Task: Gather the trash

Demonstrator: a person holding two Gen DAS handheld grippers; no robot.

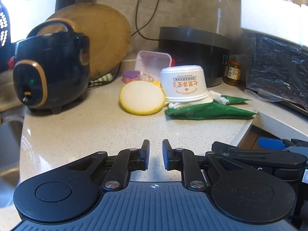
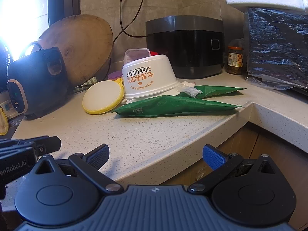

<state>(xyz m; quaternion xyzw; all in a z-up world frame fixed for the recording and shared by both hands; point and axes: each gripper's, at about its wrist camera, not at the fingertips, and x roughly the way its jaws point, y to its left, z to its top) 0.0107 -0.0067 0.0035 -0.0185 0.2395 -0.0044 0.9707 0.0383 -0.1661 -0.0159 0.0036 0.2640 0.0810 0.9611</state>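
Observation:
An upturned white paper bowl point(image 1: 183, 82) point(image 2: 149, 77) with orange print rests on crumpled white tissue point(image 1: 217, 97) point(image 2: 187, 89) towards the back of the speckled counter. Two green snack wrappers lie flat: a long one point(image 1: 209, 111) point(image 2: 177, 105) in front of the bowl and a second point(image 1: 234, 99) point(image 2: 217, 90) behind it. My left gripper point(image 1: 155, 144) hovers over the near counter, well short of them, with a narrow gap between its jaws and nothing in it. My right gripper point(image 2: 156, 150) stands wide open and empty at the counter's front edge.
A yellow-rimmed round sponge point(image 1: 142, 97) leans left of the bowl. A small black cooker point(image 1: 50, 73) and a round wooden board point(image 1: 104, 34) stand at the left. A grey rice cooker point(image 1: 194, 48), a jar point(image 1: 233, 73) and a black plastic bag point(image 1: 279, 71) fill the back right.

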